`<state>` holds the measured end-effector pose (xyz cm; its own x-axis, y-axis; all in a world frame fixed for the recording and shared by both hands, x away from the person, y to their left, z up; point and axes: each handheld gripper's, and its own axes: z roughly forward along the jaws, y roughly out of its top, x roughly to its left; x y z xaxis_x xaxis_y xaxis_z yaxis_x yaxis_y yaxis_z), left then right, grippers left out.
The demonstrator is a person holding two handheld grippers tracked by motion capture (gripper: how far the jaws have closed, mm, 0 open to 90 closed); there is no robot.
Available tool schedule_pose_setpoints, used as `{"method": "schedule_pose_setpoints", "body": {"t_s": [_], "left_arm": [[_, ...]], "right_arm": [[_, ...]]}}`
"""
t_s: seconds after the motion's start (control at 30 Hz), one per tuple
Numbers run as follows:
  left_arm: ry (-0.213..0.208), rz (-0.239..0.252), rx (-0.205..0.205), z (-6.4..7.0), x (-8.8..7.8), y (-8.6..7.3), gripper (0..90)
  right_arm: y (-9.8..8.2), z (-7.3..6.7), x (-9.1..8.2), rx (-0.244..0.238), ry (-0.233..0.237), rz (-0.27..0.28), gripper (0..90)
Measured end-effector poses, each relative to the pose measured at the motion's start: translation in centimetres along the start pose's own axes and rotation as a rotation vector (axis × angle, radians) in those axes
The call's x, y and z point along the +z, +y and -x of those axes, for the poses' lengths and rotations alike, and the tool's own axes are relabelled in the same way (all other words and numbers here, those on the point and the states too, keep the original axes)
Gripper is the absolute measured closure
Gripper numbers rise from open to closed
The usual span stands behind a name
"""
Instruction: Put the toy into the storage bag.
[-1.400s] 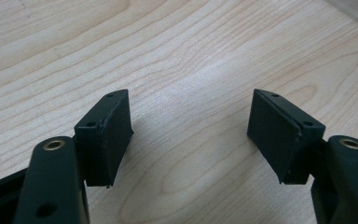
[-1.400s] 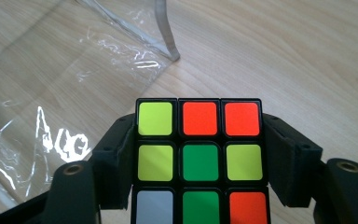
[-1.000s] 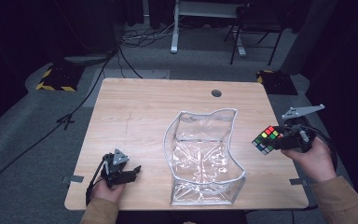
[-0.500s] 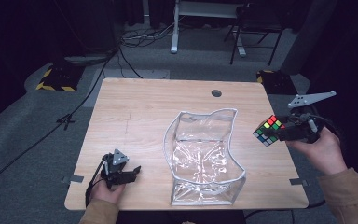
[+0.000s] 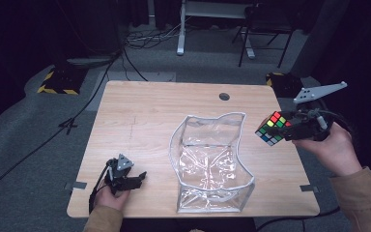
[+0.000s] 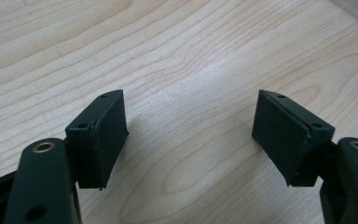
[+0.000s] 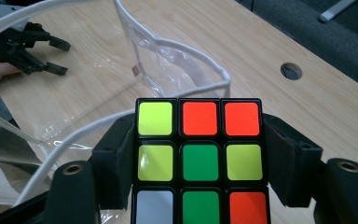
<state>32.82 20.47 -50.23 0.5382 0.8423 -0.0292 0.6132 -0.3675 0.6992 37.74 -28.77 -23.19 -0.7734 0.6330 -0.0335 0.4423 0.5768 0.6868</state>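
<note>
The right gripper (image 5: 284,129), clamped on the cube (image 5: 273,128), hangs right of the bag (image 5: 212,164); left gripper (image 5: 134,180) stands apart, empty.

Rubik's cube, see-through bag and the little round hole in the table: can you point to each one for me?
Rubik's cube (image 7: 200,161): right gripper view, its green centre square.
See-through bag (image 5: 211,162): high view, its crinkled clear side.
Round hole (image 5: 224,96): high view, its dark middle, at the table's far edge.

We see a wooden table (image 5: 149,111) on grey floor (image 5: 24,140); behind it a dark room, cables (image 5: 145,38), a chair (image 5: 263,29).
</note>
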Motion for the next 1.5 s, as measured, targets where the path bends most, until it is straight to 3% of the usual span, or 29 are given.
{"method": "schedule_pose_setpoints", "body": {"t_s": [0.1,0.5,1.17,1.5], "left_arm": [[0.0,0.0,0.001,0.0,0.0,0.0,26.6],[-0.001,-0.001,0.001,0.0,0.0,0.0,26.5],[-0.001,0.0,0.002,0.0,0.0,-0.1,26.5],[-0.001,-0.001,0.002,0.0,0.0,-0.1,26.4]], "right_arm": [[1.2,-1.0,0.5,-0.037,0.019,-0.008,33.9],[4.3,-3.6,1.9,-0.105,0.087,-0.009,33.9],[7.5,-7.1,4.3,-0.218,0.158,-0.057,33.9],[8.3,-8.7,7.6,-0.275,0.212,-0.102,33.9]]}}
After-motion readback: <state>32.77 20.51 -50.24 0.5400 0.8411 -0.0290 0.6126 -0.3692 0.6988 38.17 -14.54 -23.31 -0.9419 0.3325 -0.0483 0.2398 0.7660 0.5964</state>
